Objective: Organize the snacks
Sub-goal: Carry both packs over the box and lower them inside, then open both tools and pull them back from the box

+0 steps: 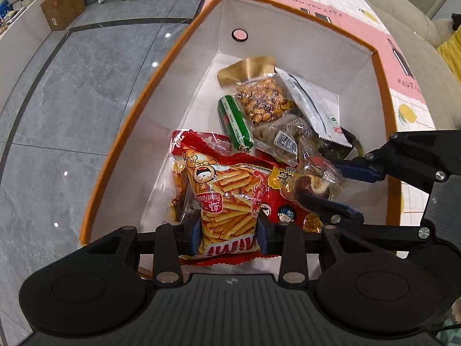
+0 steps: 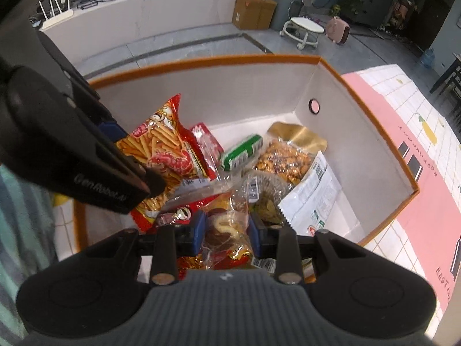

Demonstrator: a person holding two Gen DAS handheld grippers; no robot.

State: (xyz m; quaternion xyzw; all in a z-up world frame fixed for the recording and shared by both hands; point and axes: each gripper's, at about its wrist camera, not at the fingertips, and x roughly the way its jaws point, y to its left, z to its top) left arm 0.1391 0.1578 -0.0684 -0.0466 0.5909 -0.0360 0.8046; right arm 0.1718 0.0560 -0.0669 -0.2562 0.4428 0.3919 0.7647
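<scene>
An orange-rimmed box [image 1: 161, 66] with white walls stands on the table and holds several snack packs. My left gripper [image 1: 229, 236] hangs over its near end, shut on a red bag of prawn sticks [image 1: 224, 199]. The right wrist view shows that bag [image 2: 161, 150] tilted at the left. My right gripper [image 2: 226, 230] is shut on a clear packet with a brown pastry [image 2: 222, 227], low over the pile. The packet [image 1: 312, 177] appears at the right in the left wrist view. A green roll [image 1: 234, 121], a gold-topped nut bag [image 1: 259, 98] and a white pouch [image 1: 311, 106] lie in the box.
The box rests on a pink and white tiled cloth [image 1: 383, 37]. Grey floor [image 1: 72, 101] lies beyond the table edge, with a cardboard carton [image 2: 253, 11] and a white wheeled stool [image 2: 304, 30] far off. A beige sofa [image 1: 403, 8] is behind the table.
</scene>
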